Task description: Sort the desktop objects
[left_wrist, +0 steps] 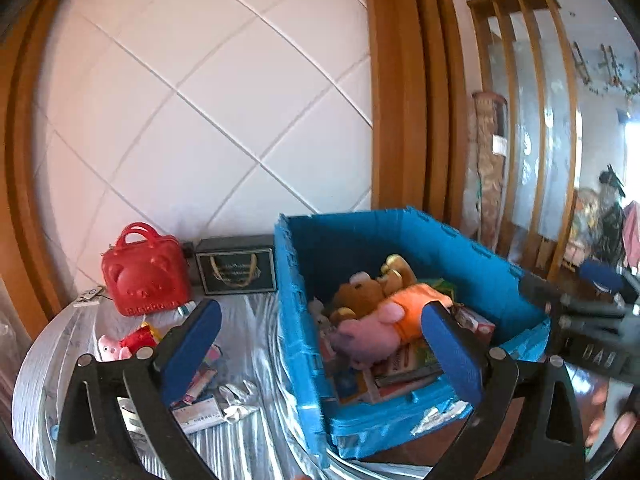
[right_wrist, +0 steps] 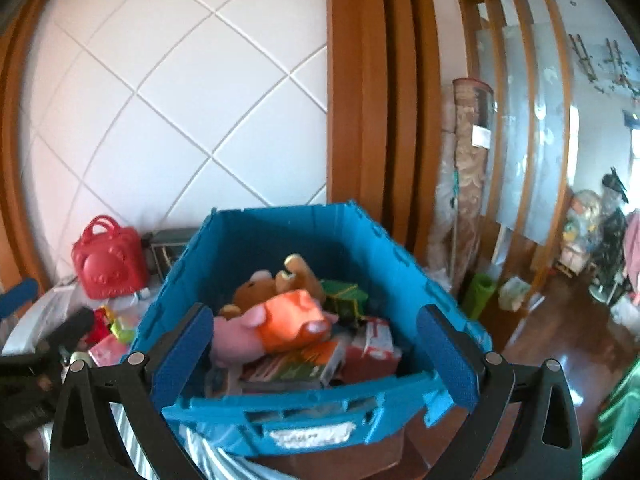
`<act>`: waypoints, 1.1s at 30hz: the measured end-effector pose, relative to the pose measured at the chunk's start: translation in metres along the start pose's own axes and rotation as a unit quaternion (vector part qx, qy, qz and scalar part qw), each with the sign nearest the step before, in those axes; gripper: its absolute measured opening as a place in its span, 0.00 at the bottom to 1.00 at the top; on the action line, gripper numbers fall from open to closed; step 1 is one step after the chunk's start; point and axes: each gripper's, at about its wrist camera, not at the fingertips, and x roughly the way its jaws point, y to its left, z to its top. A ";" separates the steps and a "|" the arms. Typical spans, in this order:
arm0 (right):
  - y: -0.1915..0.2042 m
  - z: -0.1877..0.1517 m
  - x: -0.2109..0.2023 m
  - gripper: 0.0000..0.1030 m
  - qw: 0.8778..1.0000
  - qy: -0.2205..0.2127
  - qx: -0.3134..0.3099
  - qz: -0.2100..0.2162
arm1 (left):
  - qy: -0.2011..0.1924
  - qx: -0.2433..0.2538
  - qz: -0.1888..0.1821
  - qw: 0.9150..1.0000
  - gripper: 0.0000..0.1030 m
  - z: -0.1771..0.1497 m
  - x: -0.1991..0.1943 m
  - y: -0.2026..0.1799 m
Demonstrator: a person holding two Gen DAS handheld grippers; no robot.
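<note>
A blue crate stands on the foil-covered table, right of centre in the left wrist view. Inside lie a pink pig plush in an orange shirt, a brown bear plush and several books and boxes. My left gripper is open with nothing between its pads, straddling the crate's left wall. In the right wrist view my right gripper hangs open and empty over the crate, with the pig plush between and beyond its fingers. Each gripper shows at the edge of the other's view.
Left of the crate sit a red bear-faced case, a dark gift box, a small pig toy and several loose cards and wrappers. A tiled wall and wooden frame stand behind. Dark floor lies to the right.
</note>
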 end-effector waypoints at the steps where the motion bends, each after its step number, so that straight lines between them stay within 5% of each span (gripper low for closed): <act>1: 0.003 -0.003 0.001 1.00 1.000 0.006 0.003 -0.002 | -0.001 -0.003 0.003 1.000 0.99 0.000 -0.001 0.003; 33: 0.024 -0.025 0.008 1.00 0.999 0.038 -0.003 -0.026 | 0.025 -0.007 -0.009 1.000 0.99 -0.007 0.005 0.011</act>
